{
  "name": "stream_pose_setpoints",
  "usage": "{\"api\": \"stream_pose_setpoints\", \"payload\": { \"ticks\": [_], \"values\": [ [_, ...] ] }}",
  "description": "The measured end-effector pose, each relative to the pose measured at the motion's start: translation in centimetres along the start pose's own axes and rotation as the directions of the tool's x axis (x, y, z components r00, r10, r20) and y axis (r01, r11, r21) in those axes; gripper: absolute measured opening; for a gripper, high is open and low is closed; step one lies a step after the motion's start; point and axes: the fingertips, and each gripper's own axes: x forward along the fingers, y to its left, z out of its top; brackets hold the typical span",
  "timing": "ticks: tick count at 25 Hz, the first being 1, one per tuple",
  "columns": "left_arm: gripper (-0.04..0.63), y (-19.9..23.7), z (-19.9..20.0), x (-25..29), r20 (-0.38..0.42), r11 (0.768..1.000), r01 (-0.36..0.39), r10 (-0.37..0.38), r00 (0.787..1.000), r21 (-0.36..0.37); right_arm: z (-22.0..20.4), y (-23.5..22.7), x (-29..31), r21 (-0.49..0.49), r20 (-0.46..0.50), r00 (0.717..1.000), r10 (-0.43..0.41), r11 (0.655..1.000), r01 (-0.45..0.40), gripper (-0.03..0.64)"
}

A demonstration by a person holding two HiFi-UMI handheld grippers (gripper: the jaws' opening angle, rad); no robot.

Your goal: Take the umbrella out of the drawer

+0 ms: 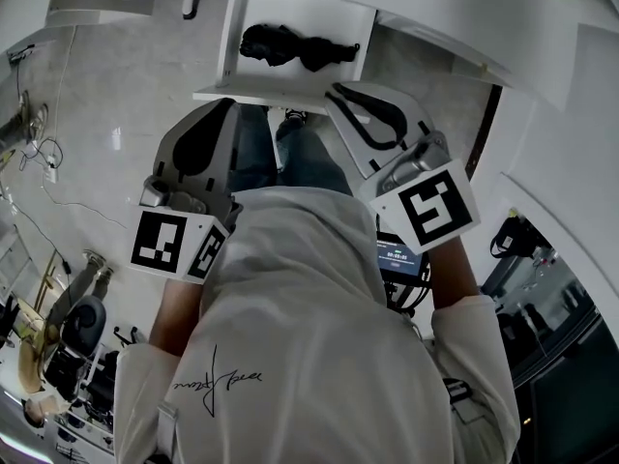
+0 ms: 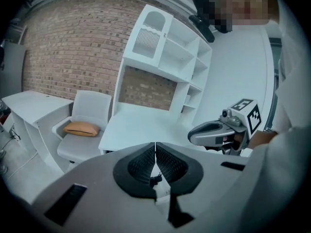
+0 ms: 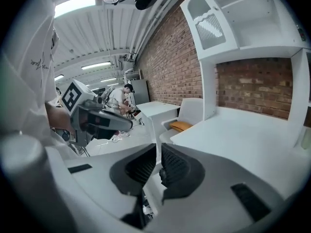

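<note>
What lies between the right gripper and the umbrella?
Head view: only the bare white drawer bottom separates the right gripper from the umbrella.

Bright, even indoor light from ceiling strips (image 3: 95, 66); heavy fisheye bending, dark vignetted corners.

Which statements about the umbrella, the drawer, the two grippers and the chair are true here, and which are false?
1. The umbrella lies in the open drawer. True.
2. The right gripper holds the umbrella. False: its jaws are shut on nothing.
3. The left gripper is wide open. False: its jaws are together, empty.
4. An orange cushion lies on the white chair. True.
</note>
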Motion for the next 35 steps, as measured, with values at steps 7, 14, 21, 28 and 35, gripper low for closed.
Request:
{"api": "stream_pose_setpoints", "payload": {
  "ticks": [7, 14, 21, 28, 35],
  "values": [
    [0.017, 2.0, -0.5, 0.0, -0.006, 0.999, -0.023, 0.023, 1.000, -0.028, -1.4, -0.5, 2.9, -0.019, -0.063, 0.998, 0.007, 1.000, -0.008, 0.029],
    [0.017, 2.5, -1.3, 0.1, -0.022, 0.999, -0.011, 0.010, 1.000, -0.052, -4.2, -1.5, 5.8, -0.008, -0.143, 0.990, 0.019, 1.000, -0.021, 0.031],
    [0.017, 3.8, -1.2, 0.4, -0.042, 0.998, 0.000, -0.003, 0.999, -0.067, -7.1, -2.5, 8.9, 0.034, -0.212, 0.977, 0.039, 0.999, -0.032, 0.107],
    [0.017, 4.1, -1.0, 1.0, -0.057, 0.998, 0.014, -0.018, 0.998, -0.065, -10.1, -4.1, 11.3, -0.079, -0.303, 0.953, 0.005, 0.996, -0.031, 0.114],
    [0.018, 2.9, -1.6, 2.2, -0.087, 0.994, 0.069, -0.076, 0.993, -0.079, -13.6, -5.2, 13.4, -0.124, -0.391, 0.920, 0.015, 0.990, -0.069, 0.132]
  ]
}}
